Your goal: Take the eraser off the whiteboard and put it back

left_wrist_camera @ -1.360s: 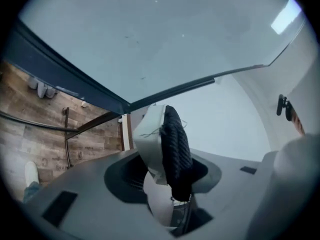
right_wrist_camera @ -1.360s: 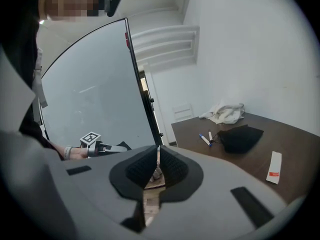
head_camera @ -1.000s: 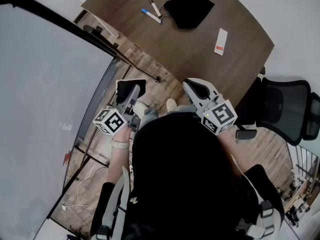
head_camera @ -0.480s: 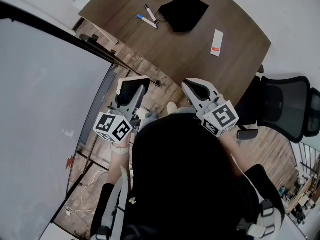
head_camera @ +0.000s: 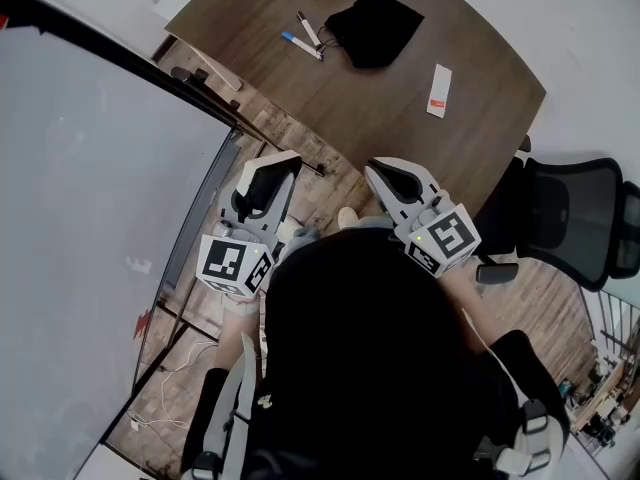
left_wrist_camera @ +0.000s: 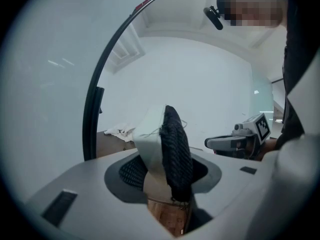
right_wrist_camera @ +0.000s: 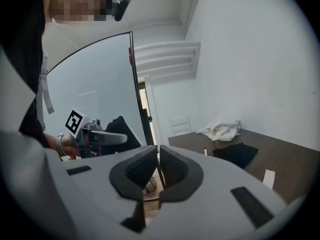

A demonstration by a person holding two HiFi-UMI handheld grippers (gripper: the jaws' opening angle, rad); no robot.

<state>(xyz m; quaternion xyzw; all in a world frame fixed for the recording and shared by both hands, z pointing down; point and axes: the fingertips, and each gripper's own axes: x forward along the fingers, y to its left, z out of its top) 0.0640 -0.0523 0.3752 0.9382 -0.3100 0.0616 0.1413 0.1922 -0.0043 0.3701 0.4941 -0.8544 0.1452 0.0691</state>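
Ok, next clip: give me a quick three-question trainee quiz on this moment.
1. True or false: the right gripper is holding the eraser.
2. Which gripper's jaws are closed together with nothing between them? A) left gripper B) right gripper
3. What lies beside the black cloth on the table?
Key: 1 false, the left gripper clamps it; 2 B; 3 two markers.

Can't read print on white card (head_camera: 438, 91), too small. Can't see bottom end of eraser (left_wrist_camera: 172, 134), buried between left gripper (left_wrist_camera: 167, 176) jaws. Only seeing part of whiteboard (head_camera: 90, 188) and chair (head_camera: 580, 218), clipped at edges.
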